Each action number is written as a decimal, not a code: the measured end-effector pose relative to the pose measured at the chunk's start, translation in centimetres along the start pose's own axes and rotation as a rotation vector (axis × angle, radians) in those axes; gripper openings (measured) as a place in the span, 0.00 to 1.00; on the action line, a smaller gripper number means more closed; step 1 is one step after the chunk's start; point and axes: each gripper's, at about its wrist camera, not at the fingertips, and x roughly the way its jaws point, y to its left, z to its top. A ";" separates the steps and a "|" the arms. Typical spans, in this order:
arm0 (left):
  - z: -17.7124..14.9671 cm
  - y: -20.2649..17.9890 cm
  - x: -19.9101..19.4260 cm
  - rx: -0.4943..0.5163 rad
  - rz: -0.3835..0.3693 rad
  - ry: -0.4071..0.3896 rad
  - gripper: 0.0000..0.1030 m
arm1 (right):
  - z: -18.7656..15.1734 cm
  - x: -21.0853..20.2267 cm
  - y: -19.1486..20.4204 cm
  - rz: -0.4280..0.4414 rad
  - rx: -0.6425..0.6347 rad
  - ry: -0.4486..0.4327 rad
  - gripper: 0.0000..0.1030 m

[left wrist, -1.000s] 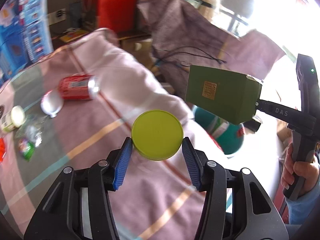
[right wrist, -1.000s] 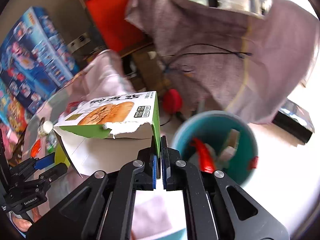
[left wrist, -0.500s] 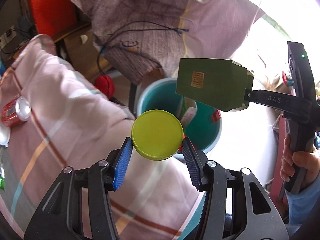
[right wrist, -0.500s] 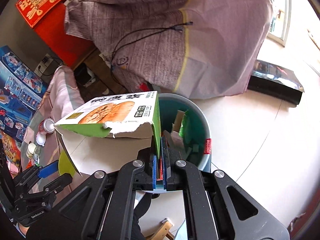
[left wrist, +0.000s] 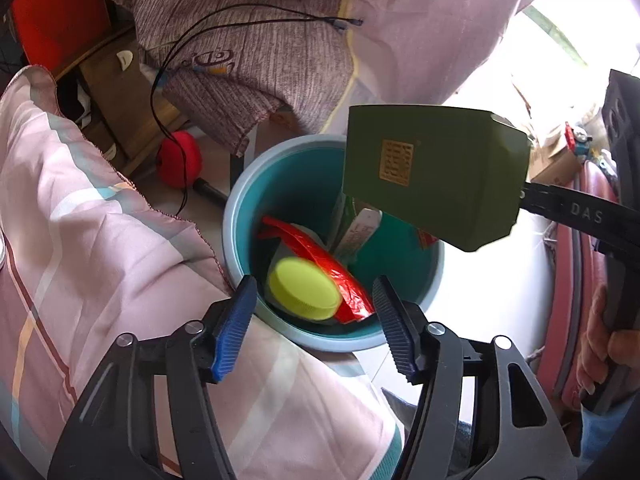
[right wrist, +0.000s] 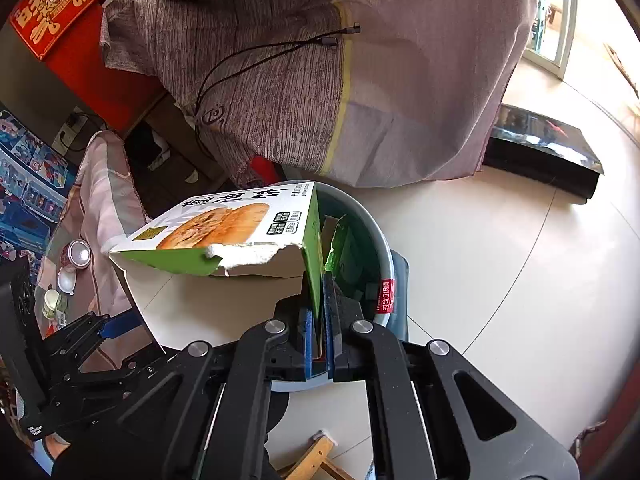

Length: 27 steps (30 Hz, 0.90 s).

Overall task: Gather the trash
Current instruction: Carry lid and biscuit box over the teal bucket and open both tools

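Observation:
My left gripper point(left wrist: 312, 308) is open above the near rim of a teal trash bin point(left wrist: 236, 236). A yellow-green round lid point(left wrist: 304, 288) is free of the jaws and lies blurred inside the bin beside a red wrapper point(left wrist: 320, 260). My right gripper point(right wrist: 318, 316) is shut on the flap of a torn green and white food box point(right wrist: 224, 232) and holds it over the bin point(right wrist: 376, 240). The box point(left wrist: 432, 176) shows from below in the left wrist view, over the bin's right side.
A pink plaid tablecloth point(left wrist: 80, 240) hangs at the left, next to the bin. A red can point(right wrist: 78, 254) and small trash point(right wrist: 52, 304) lie on the table. Grey-purple cloth with a black cable point(left wrist: 240, 52) drapes behind. White floor point(right wrist: 500, 260) lies to the right.
My left gripper has opened and the yellow-green lid has dropped from its jaws into the bin. Both grippers have moved closer over the bin; the box stays gripped.

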 end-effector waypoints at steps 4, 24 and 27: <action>0.0 0.9 0.4 -0.026 -0.004 0.012 0.65 | 0.2 0.6 0.3 -0.002 -0.005 0.015 0.05; -1.0 2.9 -1.0 -0.083 -0.008 -0.016 0.77 | 0.0 2.0 1.9 -0.050 -0.019 0.080 0.72; -1.3 3.3 -1.3 -0.093 -0.009 -0.021 0.78 | 0.0 1.7 2.3 -0.056 -0.024 0.081 0.73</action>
